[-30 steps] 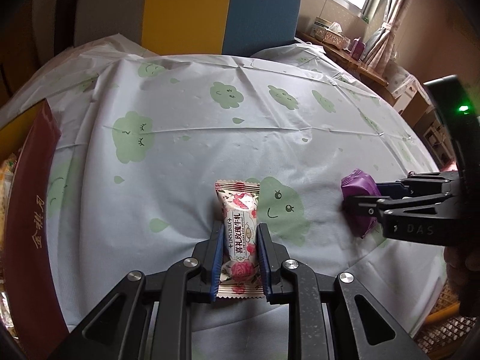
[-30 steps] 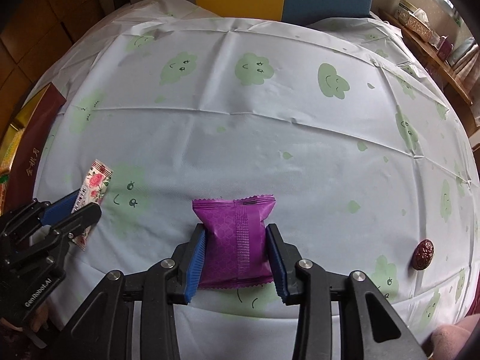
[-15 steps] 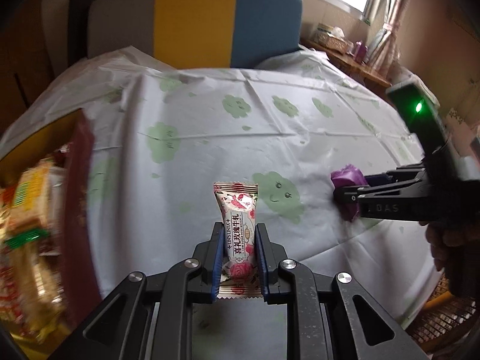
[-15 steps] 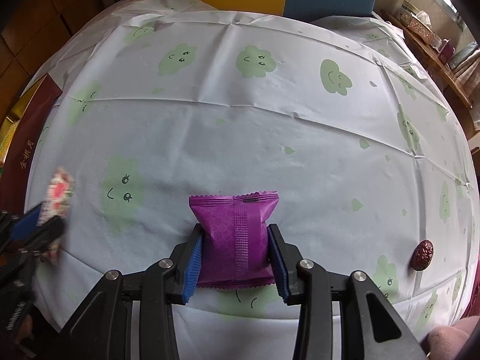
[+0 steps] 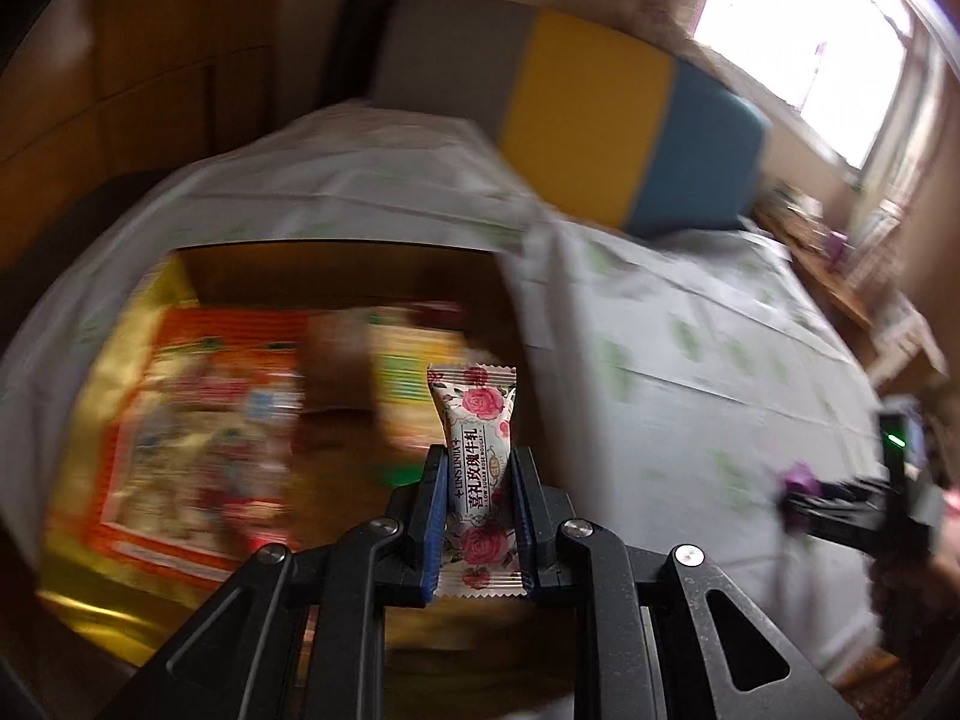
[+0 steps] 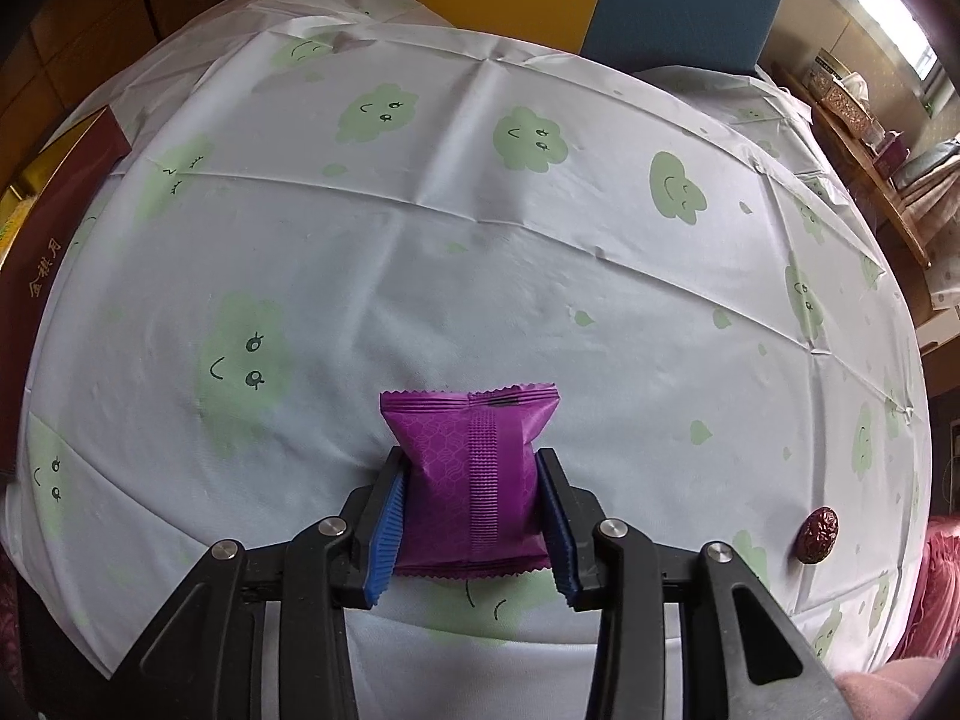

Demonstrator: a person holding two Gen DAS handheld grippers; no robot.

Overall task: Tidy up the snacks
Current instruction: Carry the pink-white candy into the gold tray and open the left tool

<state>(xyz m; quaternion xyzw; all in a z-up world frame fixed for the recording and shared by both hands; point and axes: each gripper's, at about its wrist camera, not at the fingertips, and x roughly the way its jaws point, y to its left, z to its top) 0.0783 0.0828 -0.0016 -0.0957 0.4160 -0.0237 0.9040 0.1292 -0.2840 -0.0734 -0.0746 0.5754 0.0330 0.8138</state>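
My left gripper [image 5: 477, 519] clamps the rose-printed white candy wrapper [image 5: 477, 468] lengthwise above the open brown snack box [image 5: 336, 264]; my right gripper [image 6: 471, 531] clamps the purple foil packet [image 6: 471, 480].

A date [image 6: 817, 535] lies on the tablecloth [image 6: 540, 276], right of the wrapped snack [image 6: 474, 480].

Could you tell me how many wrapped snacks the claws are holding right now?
2: a rose-print candy in the left claw, a purple packet in the right claw.
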